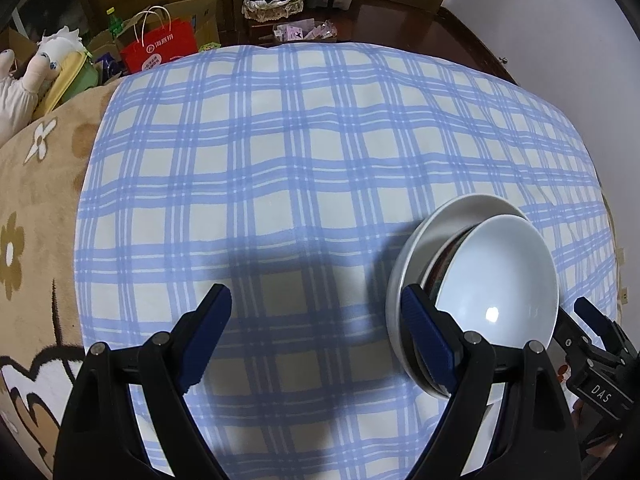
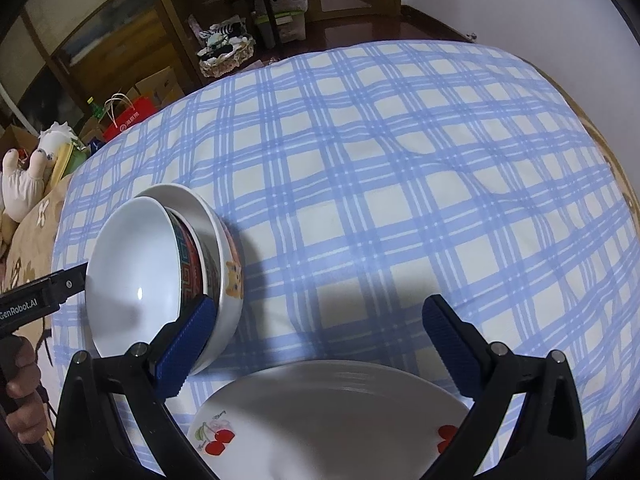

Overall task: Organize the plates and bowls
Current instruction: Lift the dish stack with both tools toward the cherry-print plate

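Three bowls (image 2: 160, 276) sit nested on a blue plaid cloth (image 2: 400, 200), the stack tipped toward its outer side: a plain white bowl (image 1: 496, 280) innermost, a red-patterned one (image 2: 196, 264) around it, and a white bowl with an orange cartoon print (image 2: 232, 276) outermost. A large white plate with cherry motifs (image 2: 328, 412) lies flat on the cloth just below the stack in the right wrist view, near the camera.

The left gripper (image 1: 316, 336) hangs with jaws wide and nothing between them but cloth; one of its fingers (image 1: 428, 344) crosses in front of the stack's rim, and whether it touches cannot be told. The right gripper (image 2: 316, 344) is likewise spread and empty, one finger (image 2: 188, 348) just beside the outer bowl's wall, the plate showing in the gap between the jaws. A hand (image 2: 20, 380) holding the left tool appears at the frame's edge.

The crockery looks glazed ceramic: stiff, fairly heavy, slick and liable to chip if knocked or dropped, though the soft bedding would likely cushion a fall. The leaning stack may shift if nudged. The surest hold on a bowl is probably across its rim wall, one pad inside and one outside; the plate probably needs a pinch on its raised edge
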Action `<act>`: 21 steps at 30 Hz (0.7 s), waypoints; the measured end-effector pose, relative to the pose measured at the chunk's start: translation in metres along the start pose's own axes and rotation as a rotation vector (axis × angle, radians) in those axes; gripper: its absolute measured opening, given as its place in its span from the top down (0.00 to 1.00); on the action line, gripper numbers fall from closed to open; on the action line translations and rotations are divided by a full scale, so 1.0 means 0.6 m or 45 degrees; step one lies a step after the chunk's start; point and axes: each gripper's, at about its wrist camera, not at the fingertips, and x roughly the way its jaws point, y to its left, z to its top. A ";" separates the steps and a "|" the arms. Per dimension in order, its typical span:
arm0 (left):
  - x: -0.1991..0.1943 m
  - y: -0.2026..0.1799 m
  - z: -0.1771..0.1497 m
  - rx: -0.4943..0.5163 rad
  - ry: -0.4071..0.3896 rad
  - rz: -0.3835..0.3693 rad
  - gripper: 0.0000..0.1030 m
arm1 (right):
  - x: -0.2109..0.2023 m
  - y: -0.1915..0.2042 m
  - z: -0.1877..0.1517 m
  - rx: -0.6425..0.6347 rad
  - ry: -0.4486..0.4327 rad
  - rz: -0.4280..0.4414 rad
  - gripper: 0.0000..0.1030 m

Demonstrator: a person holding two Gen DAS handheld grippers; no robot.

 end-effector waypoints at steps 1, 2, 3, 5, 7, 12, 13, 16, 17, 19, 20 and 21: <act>0.000 0.001 0.001 0.003 -0.005 0.004 0.17 | 0.001 0.001 0.000 0.005 0.001 -0.003 0.00; 0.001 0.000 0.002 0.011 -0.010 0.010 0.17 | 0.000 0.001 0.000 0.008 0.000 -0.005 0.00; 0.002 -0.001 0.003 0.017 -0.016 0.016 0.17 | 0.001 0.002 0.000 0.008 0.000 -0.008 0.00; 0.003 -0.002 0.006 0.029 -0.030 0.027 0.17 | 0.001 0.001 0.001 0.007 0.003 -0.005 0.00; 0.002 -0.006 0.007 0.037 -0.039 0.032 0.17 | 0.001 0.001 0.001 0.008 0.004 -0.005 0.00; -0.008 -0.018 0.002 0.093 -0.068 0.024 0.25 | 0.003 0.001 0.002 0.022 0.004 -0.007 0.00; -0.012 -0.020 -0.002 0.113 -0.075 0.020 0.30 | 0.002 0.004 0.001 0.021 0.000 -0.012 0.00; -0.017 -0.032 -0.007 0.163 -0.092 0.020 0.41 | 0.001 0.005 0.000 0.011 -0.008 -0.021 0.00; -0.019 -0.034 -0.009 0.168 -0.092 0.021 0.42 | 0.001 0.007 0.000 0.002 -0.012 -0.025 0.00; -0.019 -0.035 -0.009 0.170 -0.085 0.016 0.47 | 0.000 0.007 0.000 0.007 -0.010 -0.015 0.00; -0.018 -0.035 -0.009 0.176 -0.072 0.003 0.50 | 0.001 0.006 0.000 0.024 -0.001 -0.002 0.00; -0.015 -0.035 -0.009 0.181 -0.058 -0.009 0.54 | 0.004 0.006 0.000 0.030 0.013 0.008 0.01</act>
